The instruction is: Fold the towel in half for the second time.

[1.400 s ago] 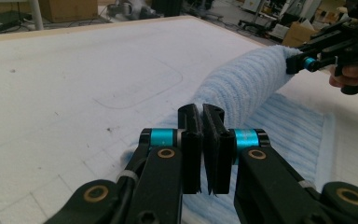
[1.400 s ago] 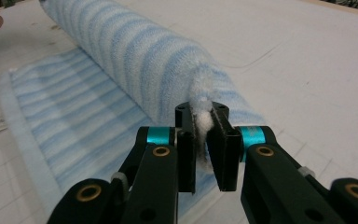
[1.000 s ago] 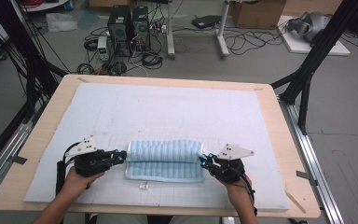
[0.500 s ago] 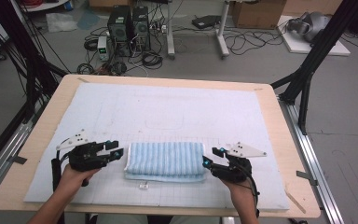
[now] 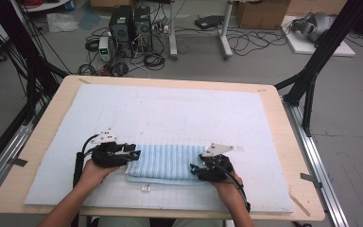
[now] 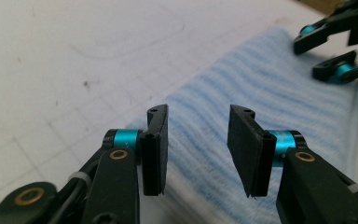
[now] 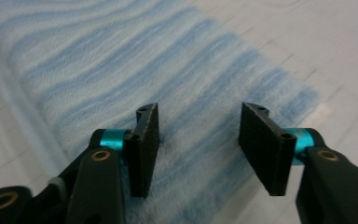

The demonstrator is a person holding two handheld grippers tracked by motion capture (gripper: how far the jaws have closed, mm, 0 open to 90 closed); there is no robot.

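While the folded towel lies flat on the white mat near the table's front edge, both grippers sit at its short ends, one per side.

Left gripper: at the towel's left end, jaws released. They have just opened and then closed back a little. In the left gripper view the gripper has a clear gap between the pads, with towel under and ahead of them. Pads are not pressing on the cloth. Whether the tips touch the fabric I can't tell.

Right gripper: at the towel's right end, toward the front corner, jaws released too, having just opened. In the right gripper view the gripper shows pads standing apart over the striped cloth, nothing pinched between them. The towel's end edge runs just past the right pad, with mat beyond.

The towel is pale blue with white stripes, folded into a long rectangle, long side parallel to the table's front edge. A lighter layer shows along its front edge. A hand holds the left gripper, and another hand holds the right. The right gripper also shows at the far end of the towel in the left gripper view, jaws apart.
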